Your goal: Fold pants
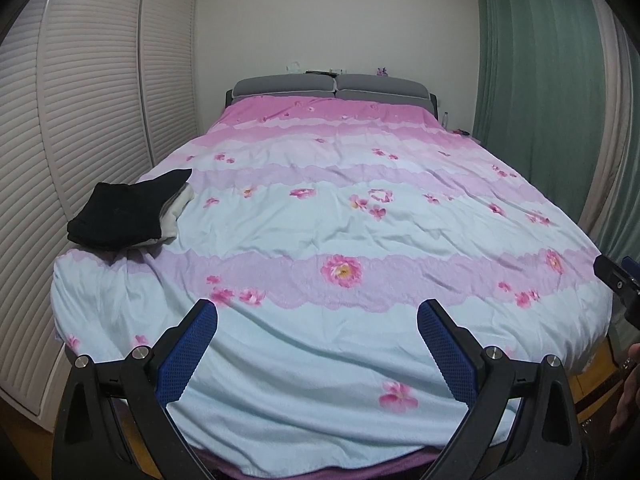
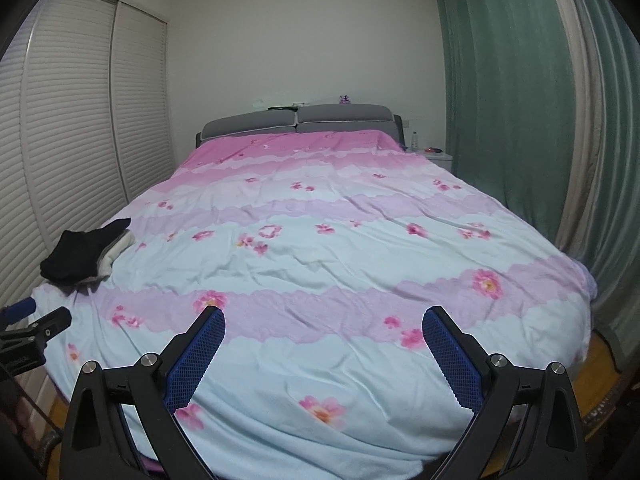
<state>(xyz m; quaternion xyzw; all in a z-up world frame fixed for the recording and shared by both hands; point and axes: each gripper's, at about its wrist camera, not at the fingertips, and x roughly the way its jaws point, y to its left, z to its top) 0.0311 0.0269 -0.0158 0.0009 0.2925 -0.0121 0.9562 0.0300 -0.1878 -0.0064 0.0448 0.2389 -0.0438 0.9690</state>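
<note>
A stack of folded clothes, black pants on top [image 1: 120,212] with a pale garment under them, lies at the left edge of the bed; it also shows in the right wrist view [image 2: 82,252]. My left gripper [image 1: 317,320] is open and empty above the foot of the bed, well short of the stack. My right gripper [image 2: 324,324] is open and empty too, over the foot of the bed. The left gripper's tip shows at the left edge of the right wrist view [image 2: 36,320]; the right gripper's body shows at the right edge of the left wrist view [image 1: 618,280].
The bed carries a pink, lilac and pale blue flowered quilt [image 1: 340,216] with a grey headboard [image 1: 332,86]. White louvred wardrobe doors [image 1: 92,100] stand close on the left. Green curtains [image 2: 512,92] hang on the right, with a small nightstand [image 2: 436,156] beside them.
</note>
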